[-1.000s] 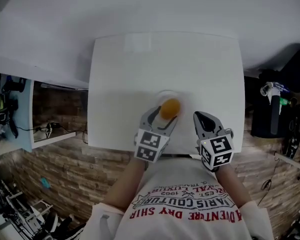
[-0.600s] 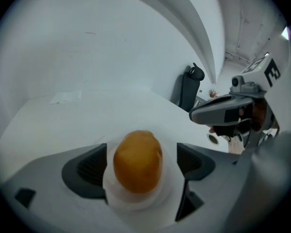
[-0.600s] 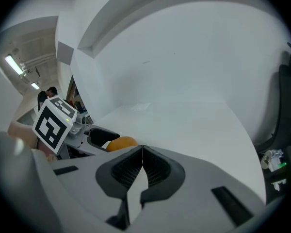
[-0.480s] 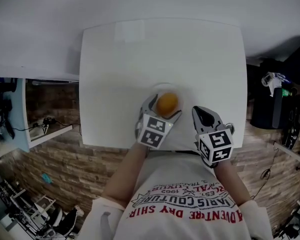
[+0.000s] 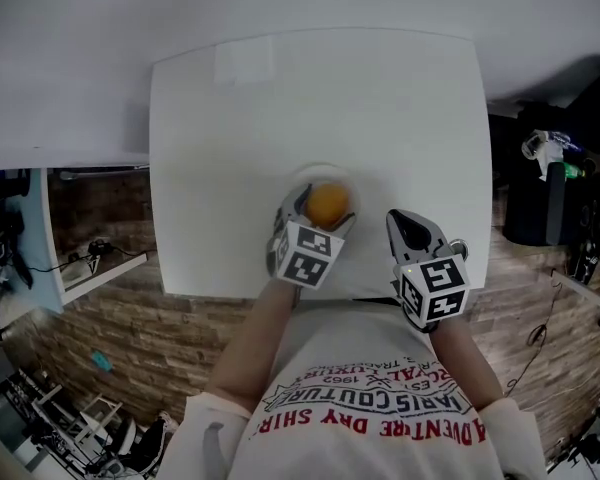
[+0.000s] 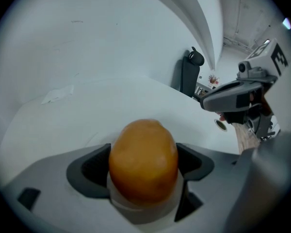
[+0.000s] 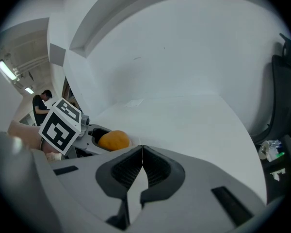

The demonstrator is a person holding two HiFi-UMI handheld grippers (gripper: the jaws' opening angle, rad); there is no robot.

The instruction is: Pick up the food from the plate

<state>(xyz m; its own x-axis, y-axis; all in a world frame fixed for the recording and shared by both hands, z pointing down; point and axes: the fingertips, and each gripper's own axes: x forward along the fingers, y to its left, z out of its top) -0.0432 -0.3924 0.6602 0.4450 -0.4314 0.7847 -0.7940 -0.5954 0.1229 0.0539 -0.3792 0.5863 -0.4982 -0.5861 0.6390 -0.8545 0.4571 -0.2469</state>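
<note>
1. At the far left of the head view, dark clutter [image 5: 0,228] above a brick-pattern floor [image 5: 110,318] is cut off by the frame and too dim to name.
2. The white table [image 5: 380,98] fills the middle. The white plate [image 5: 320,169] near its front edge barely stands out against it, showing only as a faint arc of rim beyond the food.
3. The food [image 5: 328,202], a rounded orange piece, sits on the plate. Its lower part is hidden behind the jaws.
4. The left gripper [image 5: 322,211] has just been opening its jaws, which now stand wide, one on each side of the food. The food fills the gap almost fully, and whether the pads touch its sides cannot be told.
5. The right gripper [image 5: 396,222] hangs just right of the plate, apart from it. Its jaws are pressed together tip to tip with nothing between them.
6. At the right edge, dark gear [image 5: 550,208] is partly cropped and cannot be identified.
</note>
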